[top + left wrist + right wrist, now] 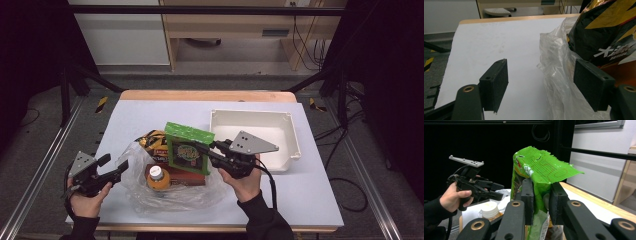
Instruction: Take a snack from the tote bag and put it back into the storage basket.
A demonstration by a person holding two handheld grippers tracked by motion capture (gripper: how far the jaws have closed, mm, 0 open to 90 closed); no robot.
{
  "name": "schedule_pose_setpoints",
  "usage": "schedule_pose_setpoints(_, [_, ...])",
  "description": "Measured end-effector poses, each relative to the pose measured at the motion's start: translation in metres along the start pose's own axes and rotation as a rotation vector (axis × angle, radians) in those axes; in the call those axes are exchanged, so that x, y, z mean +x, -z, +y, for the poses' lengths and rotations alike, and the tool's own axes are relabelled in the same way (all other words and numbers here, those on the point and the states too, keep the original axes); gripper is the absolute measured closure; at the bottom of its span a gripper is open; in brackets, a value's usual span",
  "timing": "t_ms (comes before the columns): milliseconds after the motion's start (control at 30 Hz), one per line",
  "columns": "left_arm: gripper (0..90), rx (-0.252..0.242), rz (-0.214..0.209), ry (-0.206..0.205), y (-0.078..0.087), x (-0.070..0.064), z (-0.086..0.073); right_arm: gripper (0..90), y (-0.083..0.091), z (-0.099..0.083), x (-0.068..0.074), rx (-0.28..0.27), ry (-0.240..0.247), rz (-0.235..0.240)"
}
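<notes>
Pinching the green snack bag [187, 149] near its crimped top edge, your right hand-held gripper [206, 150] is holding it upright above the clear plastic bag [170, 192] in the middle of the counter [300, 190]; in the right gripper view the two black jaws are pressing on the green film [541, 172] from both sides, with the torn top flaring out above them. Your left hand-held gripper [117, 167] is sitting at the left edge of the plastic bag with its jaws spread wide and nothing clamped between them; in the left gripper view the crinkled plastic [556, 72] is lying in the gap close to the right-hand jaw, and the other jaw is standing over bare counter [499, 40]. Inside the plastic bag an orange bottle [158, 179] with a white cap is lying just left of a red-brown box [187, 176], and a black and yellow snack bag [152, 141] is resting behind them, touching the green one. A white tray [295, 145] is standing on the counter just beyond your right hand [245, 182], well apart from the left hand-held gripper.
</notes>
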State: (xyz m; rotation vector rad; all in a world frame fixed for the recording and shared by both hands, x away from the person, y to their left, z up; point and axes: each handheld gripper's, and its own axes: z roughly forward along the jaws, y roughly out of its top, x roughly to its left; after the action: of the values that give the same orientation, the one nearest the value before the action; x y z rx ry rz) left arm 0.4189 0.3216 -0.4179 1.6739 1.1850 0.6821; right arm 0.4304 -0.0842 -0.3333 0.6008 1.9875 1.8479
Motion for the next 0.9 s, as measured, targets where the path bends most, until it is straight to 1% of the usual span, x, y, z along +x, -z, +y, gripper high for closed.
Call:
schedule_pose_setpoints(33, [27.4, -0.001, 0.000, 0.000, 0.000, 0.000, 0.000, 76.8, 0.004, 0.002, -0.002, -0.004, 0.000, -0.008])
schedule_pose_setpoints(67, [27.5, -0.001, 0.000, 0.000, 0.000, 0.000, 0.000, 76.8, 0.004, 0.002, -0.002, -0.004, 0.000, -0.008])
schedule_pose_setpoints(100, [27.5, -0.001, -0.001, -0.001, 0.000, 0.000, 0.000, 76.7, 0.009, 0.003, -0.005, -0.006, -0.003, -0.019])
schedule_pose_setpoints(133, [27.5, 0.000, -0.001, -0.002, 0.000, -0.001, 0.001, 76.7, 0.009, 0.003, -0.005, -0.006, -0.003, -0.019])
schedule_pose_setpoints(167, [27.4, 0.002, 0.002, -0.005, 0.000, -0.001, 0.001, 76.8, 0.015, 0.004, -0.008, -0.007, -0.002, -0.028])
schedule_pose_setpoints(200, [27.4, 0.002, 0.002, -0.005, 0.000, -0.001, 0.001, 76.8, 0.015, 0.004, -0.008, -0.007, -0.002, -0.028])
schedule_pose_setpoints(333, [27.4, -0.001, 0.003, -0.001, 0.001, -0.001, 0.001, 76.7, 0.029, 0.006, -0.014, -0.016, -0.005, -0.047])
schedule_pose_setpoints(367, [27.4, -0.001, 0.004, -0.001, 0.001, -0.001, 0.001, 76.8, 0.036, 0.007, -0.018, -0.024, -0.007, -0.059])
schedule_pose_setpoints(400, [27.4, -0.001, 0.004, -0.001, 0.001, -0.001, 0.001, 76.8, 0.036, 0.007, -0.018, -0.024, -0.007, -0.059])
schedule_pose_setpoints(433, [27.4, -0.001, 0.005, -0.001, 0.001, -0.001, 0.001, 76.7, 0.044, 0.008, -0.022, -0.028, -0.015, -0.070])
schedule_pose_setpoints(467, [27.4, -0.001, 0.004, -0.001, 0.001, -0.001, 0.001, 76.7, 0.044, 0.008, -0.022, -0.028, -0.015, -0.070])
schedule_pose_setpoints(533, [27.3, -0.001, 0.005, -0.002, 0.001, -0.001, 0.001, 76.8, 0.050, 0.009, -0.027, -0.032, -0.015, -0.086])
schedule_pose_setpoints(567, [26.9, -0.002, 0.003, -0.002, 0.001, -0.001, 0.001, 76.7, 0.055, 0.009, -0.032, -0.031, -0.013, -0.102])
schedule_pose_setpoints(600, [26.9, -0.004, 0.000, -0.003, 0.001, -0.001, 0.001, 76.7, 0.055, 0.009, -0.032, -0.031, -0.013, -0.102])
schedule_pose_setpoints(633, [26.4, -0.009, -0.002, -0.005, 0.001, -0.001, 0.001, 76.7, 0.058, 0.009, -0.038, -0.024, -0.019, -0.127])
schedule_pose_setpoints(700, [26.3, -0.008, -0.003, -0.005, 0.002, -0.001, 0.002, 76.7, 0.060, 0.008, -0.040, -0.022, -0.019, -0.135])
schedule_pose_setpoints(733, [26.1, -0.009, -0.002, -0.006, 0.002, -0.001, 0.002, 76.7, 0.062, 0.008, -0.046, -0.019, -0.023, -0.152])
schedule_pose_setpoints(900, [25.5, -0.011, -0.005, -0.006, 0.002, -0.001, 0.003, 76.7, 0.067, 0.006, -0.058, -0.011, -0.033, -0.192])
